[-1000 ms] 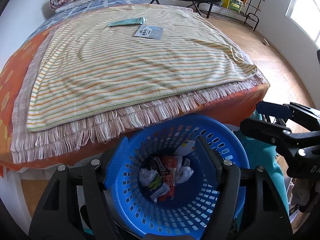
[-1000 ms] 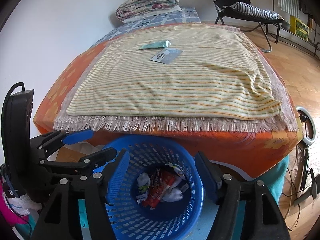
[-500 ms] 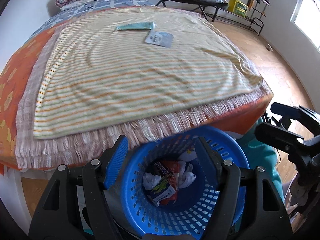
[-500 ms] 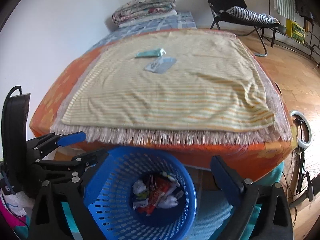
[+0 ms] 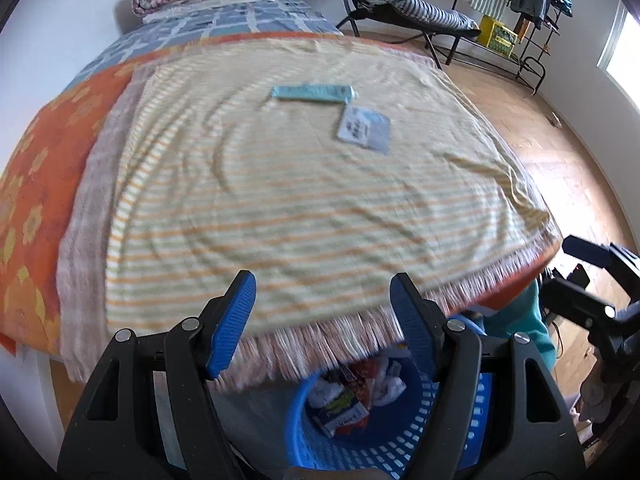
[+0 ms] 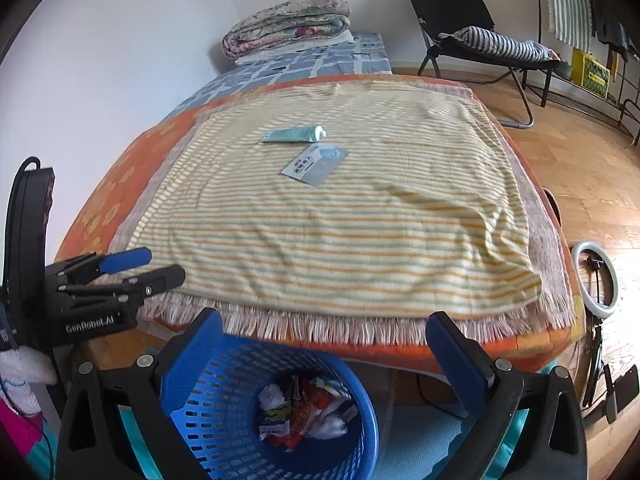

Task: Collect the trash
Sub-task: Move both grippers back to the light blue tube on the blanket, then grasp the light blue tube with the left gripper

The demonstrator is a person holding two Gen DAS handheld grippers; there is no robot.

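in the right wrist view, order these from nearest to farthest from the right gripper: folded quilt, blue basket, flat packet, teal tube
1. blue basket, right below the right gripper, at the bed's foot
2. flat packet, mid-bed on the striped blanket
3. teal tube, just beyond the packet
4. folded quilt, far end by the wall

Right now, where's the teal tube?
On the striped blanket, far half of the bed, just beyond the flat grey packet; teal tube is left of centre in the right wrist view.
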